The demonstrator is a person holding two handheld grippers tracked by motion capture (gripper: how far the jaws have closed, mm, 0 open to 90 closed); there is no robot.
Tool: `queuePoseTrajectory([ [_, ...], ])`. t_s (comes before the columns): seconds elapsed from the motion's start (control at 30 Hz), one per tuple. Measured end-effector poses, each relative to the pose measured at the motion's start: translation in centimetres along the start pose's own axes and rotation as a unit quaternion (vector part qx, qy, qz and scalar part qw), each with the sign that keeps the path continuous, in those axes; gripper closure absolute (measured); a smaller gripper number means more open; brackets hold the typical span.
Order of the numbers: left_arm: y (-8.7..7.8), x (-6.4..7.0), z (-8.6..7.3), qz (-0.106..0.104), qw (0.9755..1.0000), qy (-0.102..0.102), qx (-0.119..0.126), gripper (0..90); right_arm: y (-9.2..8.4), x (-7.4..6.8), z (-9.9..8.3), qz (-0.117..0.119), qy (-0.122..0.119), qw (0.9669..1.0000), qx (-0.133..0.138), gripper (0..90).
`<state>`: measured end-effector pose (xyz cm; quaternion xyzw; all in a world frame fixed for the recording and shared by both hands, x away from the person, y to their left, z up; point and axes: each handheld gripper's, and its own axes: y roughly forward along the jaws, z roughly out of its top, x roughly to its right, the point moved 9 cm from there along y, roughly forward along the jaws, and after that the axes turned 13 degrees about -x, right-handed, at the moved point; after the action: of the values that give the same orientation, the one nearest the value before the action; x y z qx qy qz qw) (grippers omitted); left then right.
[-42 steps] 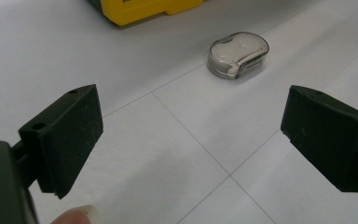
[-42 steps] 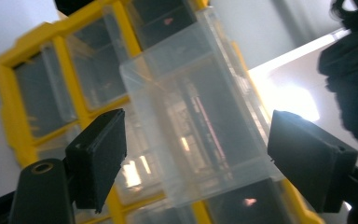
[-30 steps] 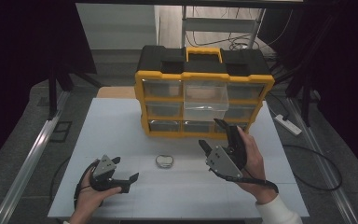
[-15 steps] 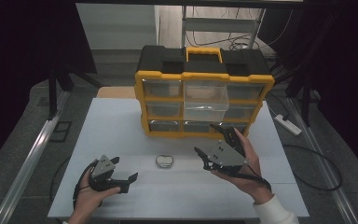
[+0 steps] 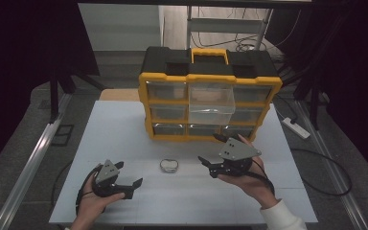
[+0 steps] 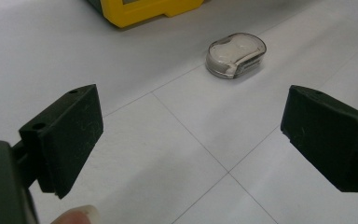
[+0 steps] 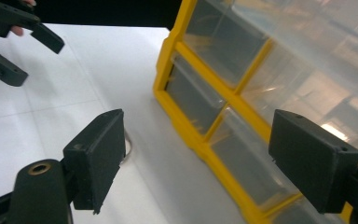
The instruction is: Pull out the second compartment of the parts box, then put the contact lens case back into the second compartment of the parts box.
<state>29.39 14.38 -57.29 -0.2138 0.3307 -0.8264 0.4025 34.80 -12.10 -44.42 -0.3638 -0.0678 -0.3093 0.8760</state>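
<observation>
— What is seen of the small case (image 5: pixel 169 165)?

— A small rounded case of smoky clear plastic is seen, with something whitish held inside (image 6: pixel 235 54). It is laid flat on the white table (image 5: pixel 124 124), lid closed as far as can be told.

— Where is it placed?

— It is set in front of the yellow-and-black drawer organizer (image 5: pixel 210 93), a little apart from its bottom row, roughly between the two grippers and touched by neither.

— And the organizer?

— It is stood upright at the back of the table. One clear drawer (image 5: pixel 212 100) in the middle column is pulled out; the others are seen pushed in.
</observation>
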Motion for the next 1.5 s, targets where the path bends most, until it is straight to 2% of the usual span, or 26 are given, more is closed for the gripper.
queuePoseTrajectory([
  [0.2,0.0,0.1,0.0,0.000,1.0000,0.000,0.000,6.5,0.9,-0.6,-0.6,0.041,0.022,0.9989,-0.010,18.6],
  [0.53,0.0,0.0,0.0,0.002,1.0000,0.002,0.000,6.5,2.1,-1.4,-1.2,0.078,0.040,0.9959,-0.023,18.4],
  [0.93,0.0,0.1,-0.1,0.001,1.0000,0.001,0.000,6.5,3.6,-2.0,-1.9,0.099,0.040,0.9929,-0.052,18.2],
  [1.3,0.0,0.0,-0.1,0.003,1.0000,0.004,-0.001,6.5,5.2,-3.1,-1.9,0.121,0.023,0.9897,-0.073,18.2],
  [1.5,0.0,0.0,-0.1,0.002,1.0000,0.004,-0.001,6.5,6.0,-3.4,-1.9,0.131,0.022,0.9875,-0.085,18.1],
])
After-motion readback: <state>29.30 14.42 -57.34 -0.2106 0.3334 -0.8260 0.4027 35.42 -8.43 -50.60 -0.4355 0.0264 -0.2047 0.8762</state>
